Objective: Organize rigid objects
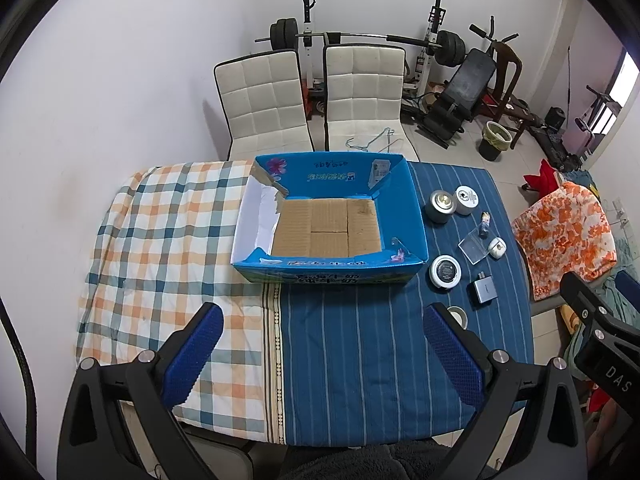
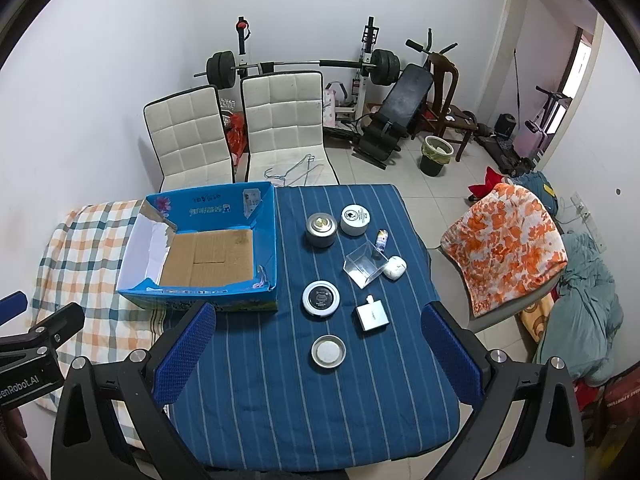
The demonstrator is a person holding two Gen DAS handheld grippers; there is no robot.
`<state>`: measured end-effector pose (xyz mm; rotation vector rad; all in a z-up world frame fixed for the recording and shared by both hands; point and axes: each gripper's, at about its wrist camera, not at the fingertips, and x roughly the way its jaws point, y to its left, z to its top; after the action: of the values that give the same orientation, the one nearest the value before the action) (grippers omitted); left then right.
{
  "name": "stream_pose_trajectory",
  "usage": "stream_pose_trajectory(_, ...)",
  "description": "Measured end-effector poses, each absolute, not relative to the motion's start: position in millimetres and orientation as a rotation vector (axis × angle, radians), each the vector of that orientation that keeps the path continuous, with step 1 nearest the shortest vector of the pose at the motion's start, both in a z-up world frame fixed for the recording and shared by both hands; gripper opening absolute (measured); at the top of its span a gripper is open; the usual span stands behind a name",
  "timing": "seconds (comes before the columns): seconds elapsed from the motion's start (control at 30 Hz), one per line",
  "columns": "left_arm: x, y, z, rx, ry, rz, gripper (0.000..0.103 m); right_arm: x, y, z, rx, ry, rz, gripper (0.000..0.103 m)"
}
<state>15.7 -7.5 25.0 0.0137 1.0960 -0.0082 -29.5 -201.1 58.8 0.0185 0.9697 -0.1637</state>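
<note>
From the left wrist, the left gripper [image 1: 322, 356] hangs over the near edge of the table, jaws spread wide with nothing between them. The blue box [image 1: 332, 272] sits open ahead on the cloth [image 1: 344, 360], only bare cardboard inside. To its right lie a tin [image 1: 440, 208], a white jar [image 1: 467, 200], a round case [image 1: 446, 271], a charger [image 1: 486, 290] and a clear box [image 1: 476, 246]. From the right wrist, the right gripper [image 2: 314, 354] is likewise wide apart and holds nothing; a lid [image 2: 328, 351] lies on the cloth between its fingers. Beyond it sit the case [image 2: 321, 298], the charger [image 2: 372, 317], the clear box [image 2: 366, 269], what looks like an earbud case [image 2: 395, 267], the tin [image 2: 321, 230] and the jar [image 2: 355, 219]; the box [image 2: 192, 292] stands to the left.
</note>
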Motion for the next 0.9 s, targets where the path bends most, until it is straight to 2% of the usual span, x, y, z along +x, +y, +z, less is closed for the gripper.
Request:
stream_pose_trajectory(0.23, 42.1, -21.9, 19.0, 0.009, 1.088, -0.066, 0.103, -20.3, -239.7, 48.8, 0.106, 1.012, -0.259, 0.103)
stream_pose_trajectory(0.43, 72.8, -48.9, -15.2, 0.007, 1.106, -0.178, 0.103, -6.3, -296.8, -0.3, 0.179, 1.080, -0.342, 0.103)
stream_pose_trajectory(0.67, 147.9, -117.5, -70.9, 0.059, 1.193, -0.243, 0.103, 74.9, -353.1, -83.3, 0.187, 1.205, -0.248, 0.103)
stream_pose_trajectory(0.9, 221.4, -173.9, -132.1, 0.133, 1.281, -0.129, 0.103, 212.8, -373.9, -210.9, 0.013, 1.388, -0.071, 0.103)
